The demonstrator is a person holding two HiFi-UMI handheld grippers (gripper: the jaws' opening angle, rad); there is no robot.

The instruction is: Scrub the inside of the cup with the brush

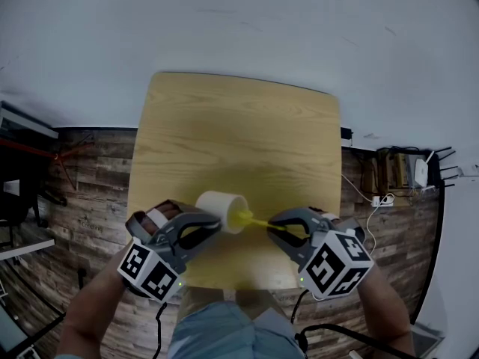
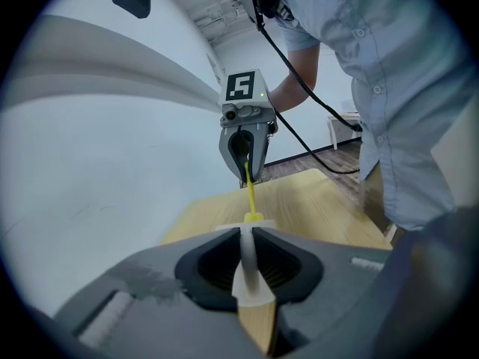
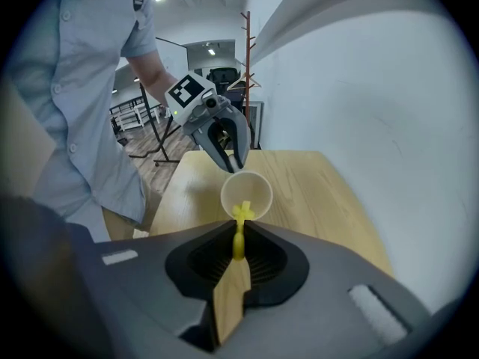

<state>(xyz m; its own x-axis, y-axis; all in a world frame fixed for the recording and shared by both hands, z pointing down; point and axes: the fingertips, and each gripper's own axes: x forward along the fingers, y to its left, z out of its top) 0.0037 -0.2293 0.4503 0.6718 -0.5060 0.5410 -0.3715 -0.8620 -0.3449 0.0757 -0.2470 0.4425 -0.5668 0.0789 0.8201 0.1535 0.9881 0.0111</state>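
Left gripper (image 1: 213,223) pinches the cup (image 1: 221,209) by its thin wall, mouth sideways over the surface (image 1: 239,140) — looks light, crushable, so grip gently. Right gripper (image 1: 275,224) pinches the slim brush (image 1: 251,220) handle — head at the cup's mouth.

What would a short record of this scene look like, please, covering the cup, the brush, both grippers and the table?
Cup: white, tipped sideways, mouth facing the brush
Brush: yellow, head at the cup's mouth
Left gripper: shut on the cup's wall
Right gripper: shut on the brush handle
Table: light wood, below both grippers
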